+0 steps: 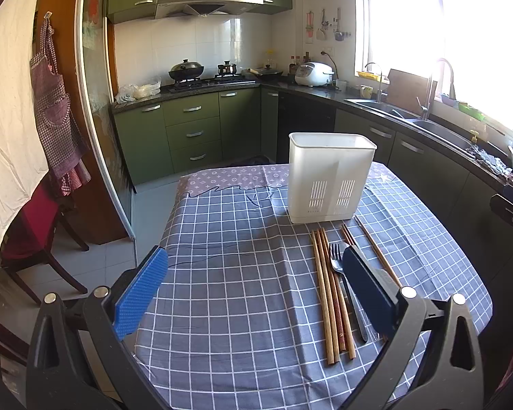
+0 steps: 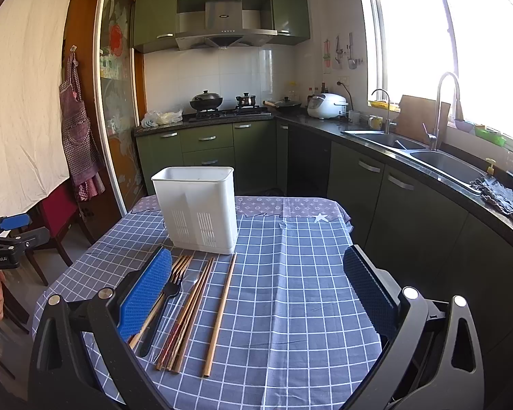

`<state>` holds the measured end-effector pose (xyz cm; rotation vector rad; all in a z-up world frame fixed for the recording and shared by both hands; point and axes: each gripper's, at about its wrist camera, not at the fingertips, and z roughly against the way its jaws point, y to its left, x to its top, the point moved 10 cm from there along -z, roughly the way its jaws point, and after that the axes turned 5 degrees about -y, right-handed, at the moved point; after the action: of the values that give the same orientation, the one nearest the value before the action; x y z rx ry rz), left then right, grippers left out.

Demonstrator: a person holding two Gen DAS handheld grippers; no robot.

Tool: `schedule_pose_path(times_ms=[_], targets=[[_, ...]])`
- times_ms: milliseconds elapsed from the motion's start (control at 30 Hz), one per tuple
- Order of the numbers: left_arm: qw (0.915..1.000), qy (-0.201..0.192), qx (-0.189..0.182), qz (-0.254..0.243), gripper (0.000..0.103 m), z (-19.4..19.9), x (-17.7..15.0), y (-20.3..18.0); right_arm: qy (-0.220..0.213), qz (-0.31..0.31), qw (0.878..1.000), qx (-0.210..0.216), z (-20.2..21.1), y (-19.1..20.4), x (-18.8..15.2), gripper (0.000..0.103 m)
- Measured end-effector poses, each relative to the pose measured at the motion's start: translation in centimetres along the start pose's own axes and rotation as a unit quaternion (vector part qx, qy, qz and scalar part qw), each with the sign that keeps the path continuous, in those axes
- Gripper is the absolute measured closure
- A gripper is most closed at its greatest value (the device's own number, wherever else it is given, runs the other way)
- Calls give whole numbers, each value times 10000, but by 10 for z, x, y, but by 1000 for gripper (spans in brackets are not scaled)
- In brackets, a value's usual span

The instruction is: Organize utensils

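Observation:
A white plastic utensil holder stands upright on the checked tablecloth; it also shows in the right wrist view. In front of it lie several wooden chopsticks and a black fork, side by side. My left gripper is open and empty, above the cloth just left of the utensils. My right gripper is open and empty, just right of them. My right gripper's left finger hides part of the chopsticks.
The table stands in a kitchen. Green cabinets, a stove with pots and a sink counter lie behind and to the right. A red chair stands at the left. The other gripper shows at the edge.

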<state>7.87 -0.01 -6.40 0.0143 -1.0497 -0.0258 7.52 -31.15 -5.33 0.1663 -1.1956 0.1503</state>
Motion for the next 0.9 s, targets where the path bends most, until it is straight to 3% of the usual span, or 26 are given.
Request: schedule_pose_path(times_ms=[900], targets=[[10000,-1,44,37,6,3,-1,6,-8,-32,10000,-8,4,-1,-1,4]])
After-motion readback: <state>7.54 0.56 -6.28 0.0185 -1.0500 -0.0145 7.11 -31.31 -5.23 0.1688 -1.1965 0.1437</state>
